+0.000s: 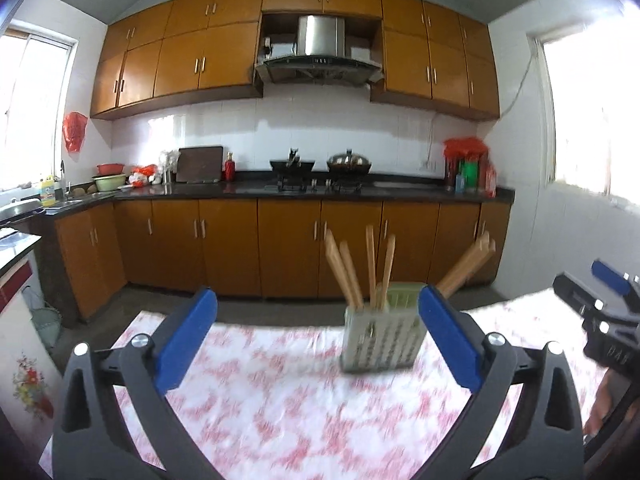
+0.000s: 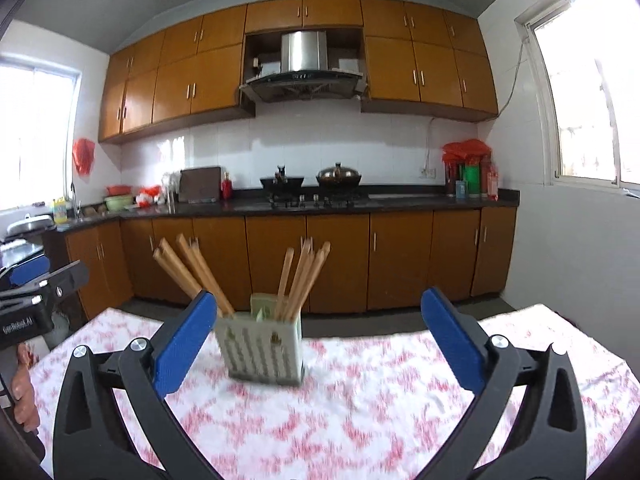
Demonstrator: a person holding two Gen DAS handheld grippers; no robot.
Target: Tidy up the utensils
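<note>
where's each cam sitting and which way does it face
Left wrist: on the left gripper, looking along its open fingers over the table at the holder; the right gripper shows at right.
Right wrist: on the right gripper, facing the same way; the left gripper and a hand show at left.
Shared: holder with chopsticks, table, kitchen cabinets.

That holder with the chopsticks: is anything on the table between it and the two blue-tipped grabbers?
Nothing visible. Both the left gripper and the right gripper are open and empty. Only bare red-and-white tablecloth lies between them and the chopstick holder, with the chopsticks already standing inside it.
</note>
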